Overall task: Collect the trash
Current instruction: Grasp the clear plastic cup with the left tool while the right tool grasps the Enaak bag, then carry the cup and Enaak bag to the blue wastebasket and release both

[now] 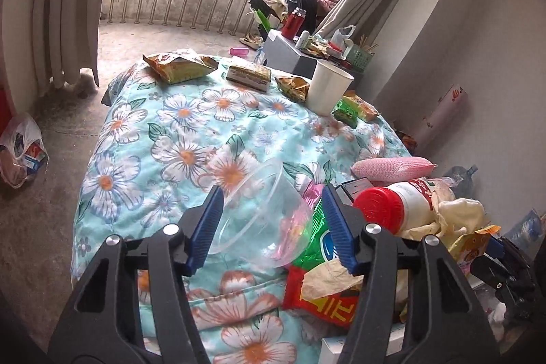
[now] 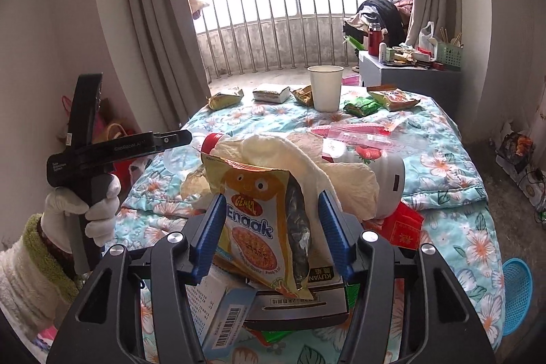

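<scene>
Trash pile on the floral bed, both my jaws wide open.

My left gripper (image 1: 273,227) frames a clear plastic cup (image 1: 262,214), gripping nothing; my right gripper (image 2: 271,232) frames an Enaak snack bag (image 2: 254,227). A paper cup (image 2: 325,87) stands at 12 o'clock.

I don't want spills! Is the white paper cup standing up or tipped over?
Standing up. The white paper cup sits on the flowery quilt, open mouth facing upward.

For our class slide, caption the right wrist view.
Open right gripper straddles an orange-and-white Enaak snack packet atop trash piled on a floral quilt.
</scene>
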